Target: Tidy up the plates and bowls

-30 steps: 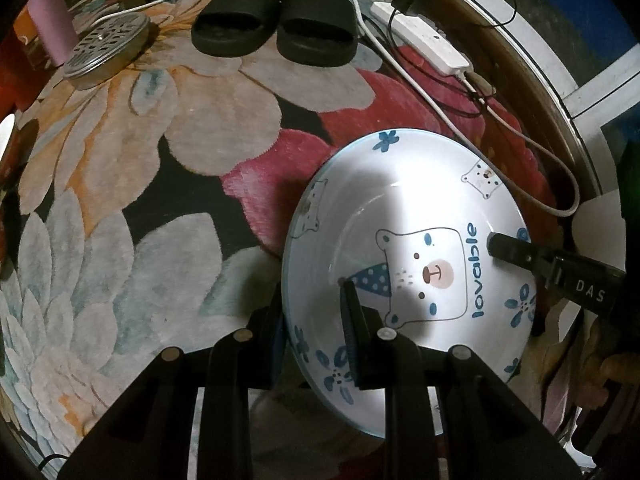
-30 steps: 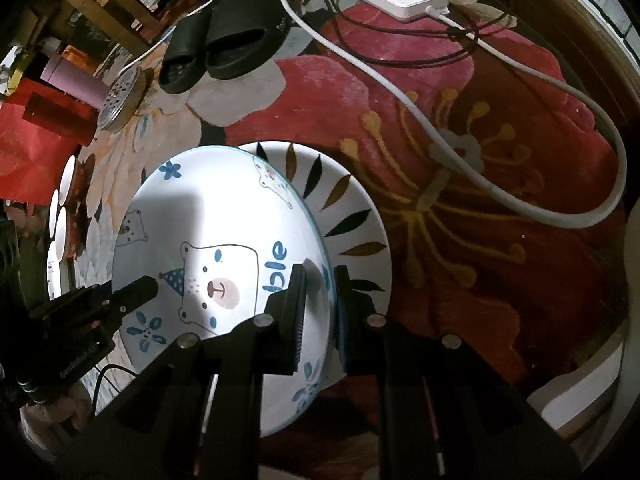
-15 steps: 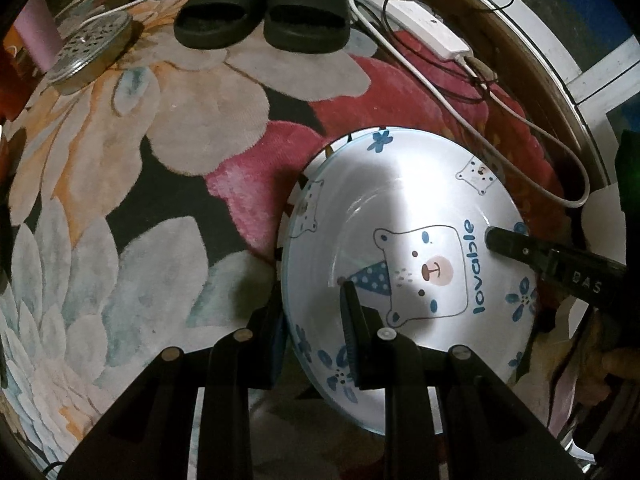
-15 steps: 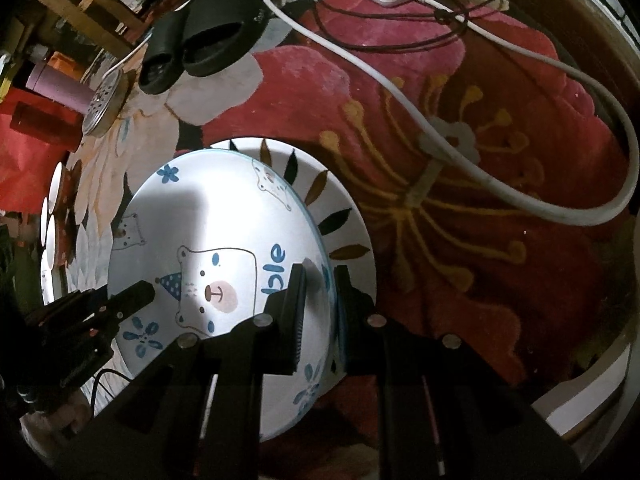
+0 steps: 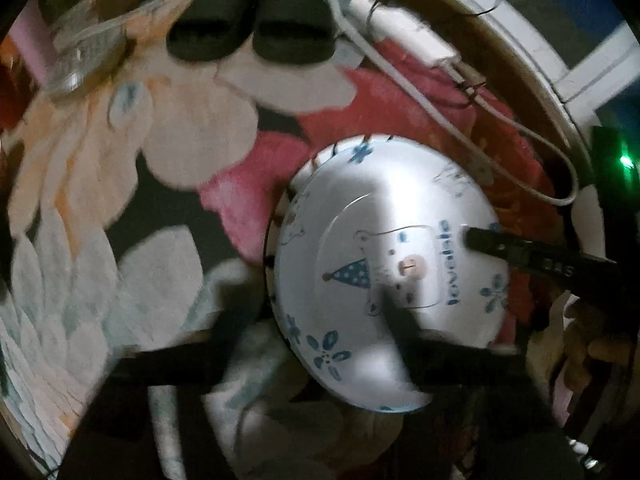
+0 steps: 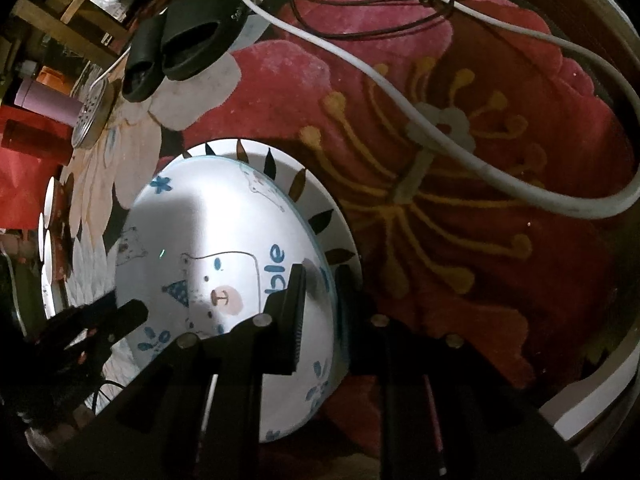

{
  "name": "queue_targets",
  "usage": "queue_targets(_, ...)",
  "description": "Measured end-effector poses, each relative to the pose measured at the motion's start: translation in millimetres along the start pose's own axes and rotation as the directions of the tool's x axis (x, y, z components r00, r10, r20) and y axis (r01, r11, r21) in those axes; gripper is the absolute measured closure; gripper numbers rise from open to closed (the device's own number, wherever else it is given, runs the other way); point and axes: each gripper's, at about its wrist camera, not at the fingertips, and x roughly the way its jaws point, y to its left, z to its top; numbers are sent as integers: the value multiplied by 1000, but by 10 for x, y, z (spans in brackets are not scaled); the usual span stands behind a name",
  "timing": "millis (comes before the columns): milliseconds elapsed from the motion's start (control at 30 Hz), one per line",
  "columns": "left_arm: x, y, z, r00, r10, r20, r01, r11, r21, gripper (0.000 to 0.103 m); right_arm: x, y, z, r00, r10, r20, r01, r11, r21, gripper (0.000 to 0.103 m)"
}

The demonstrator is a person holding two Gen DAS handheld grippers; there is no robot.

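A white bear-print bowl (image 5: 392, 248) marked "lovable" sits over a white plate with dark leaf marks (image 6: 316, 200) on the flowered rug. My right gripper (image 6: 320, 292) is shut on the bowl's (image 6: 208, 224) right rim. My left gripper (image 5: 316, 320) has its jaws spread wide on either side of the bowl's near left rim; this view is blurred. The right gripper's finger (image 5: 520, 252) shows on the bowl's far rim in the left wrist view. The left gripper's fingers (image 6: 112, 316) show at the bowl's left in the right wrist view.
A pair of black slippers (image 5: 252, 36) lies at the back of the rug. A white power strip (image 5: 404, 36) and its cable (image 6: 460, 144) run along the right. A round metal lid (image 6: 90, 116) and a pink cup (image 6: 44, 100) stand at the left.
My left gripper's jaws have opened wide and let go of the bowl's rim. The bowl has come down over the leaf plate. The right gripper still grips it.
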Motion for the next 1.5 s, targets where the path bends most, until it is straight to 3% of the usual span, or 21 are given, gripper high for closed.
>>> queue_targets(133, -114, -54, 72, 999, -13, 32, 12, 1000, 28, 11, -103, 71, 47, 999, 22, 49, -22, 1000, -12, 55)
queue_targets(200, -185, -17, 73, 998, 1, 59, -3, 1000, 25, 4, -162, 126, 66, 997, 23, 75, -21, 999, -25, 29)
queue_targets(300, -254, 100, 61, 996, 31, 78, -31, 1000, -2, 3, -263, 201, 65, 993, 7, 121, -1, 999, -49, 5)
queue_targets(400, -294, 250, 27, 995, 58, 80, -56, 998, -36, 2, -317, 283, 52, 989, -15, 146, 25, 998, -65, 4)
queue_targets(900, -611, 799, -126, 985, 144, 95, -131, 983, -131, 1, -296, 793, -59, 990, 30, 140, -14, 993, -113, 2)
queue_targets(1500, -820, 1321, -347, 978, 193, 78, -173, 961, -216, 1, -221, 1304, -181, 990, 80, 116, -58, 982, -181, 0)
